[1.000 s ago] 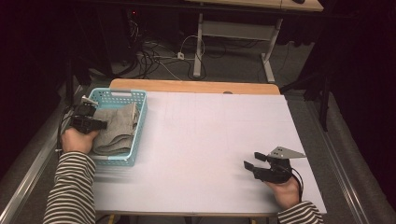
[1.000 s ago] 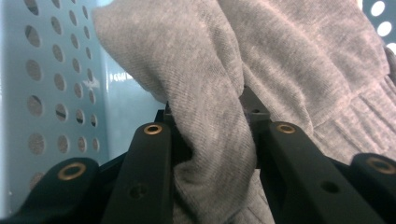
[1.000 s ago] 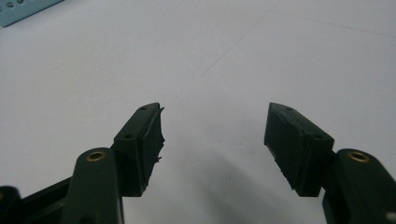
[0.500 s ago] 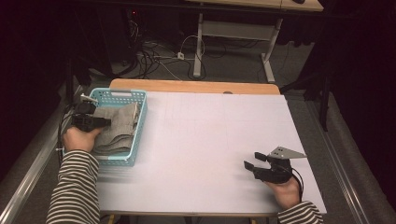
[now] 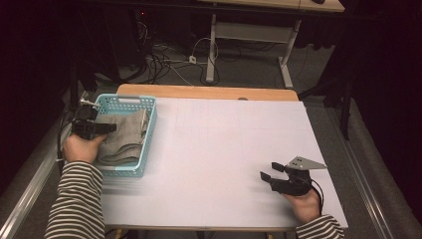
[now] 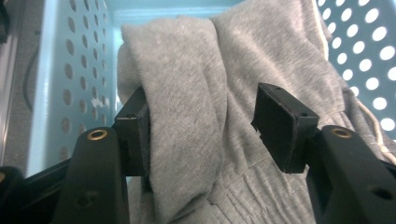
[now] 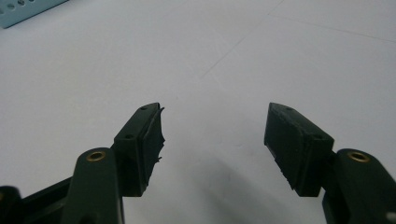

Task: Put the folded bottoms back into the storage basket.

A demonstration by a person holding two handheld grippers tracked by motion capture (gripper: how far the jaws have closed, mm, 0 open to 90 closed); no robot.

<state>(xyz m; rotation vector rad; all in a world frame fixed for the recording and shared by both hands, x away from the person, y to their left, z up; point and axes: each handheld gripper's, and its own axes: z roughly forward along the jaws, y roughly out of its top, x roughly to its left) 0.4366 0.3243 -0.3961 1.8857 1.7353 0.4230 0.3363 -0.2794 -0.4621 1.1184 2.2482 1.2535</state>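
A grey knitted garment (image 5: 124,135) lies bunched in a light blue perforated basket (image 5: 127,100) at the table's left edge. My left gripper (image 5: 110,128) reaches into the basket from the left. In the left gripper view it (image 6: 205,116) is open, with a raised fold of the grey garment (image 6: 187,70) between its jaws; the left pad (image 6: 135,126) touches the fold and the right pad stands apart from it. My right gripper (image 5: 268,177) hovers low over the white table (image 5: 224,134) near its front right. It (image 7: 215,126) is open with nothing between its jaws.
The basket's holed walls (image 6: 70,56) close in on both sides of the garment. A white drawstring (image 6: 369,121) trails along the garment's right side. A corner of the basket (image 7: 23,11) shows far off in the right gripper view. Desk legs and cables lie beyond the table's wooden far edge (image 5: 209,92).
My left gripper has shifted slightly toward the person's side over the basket. The right gripper has stayed where it was.
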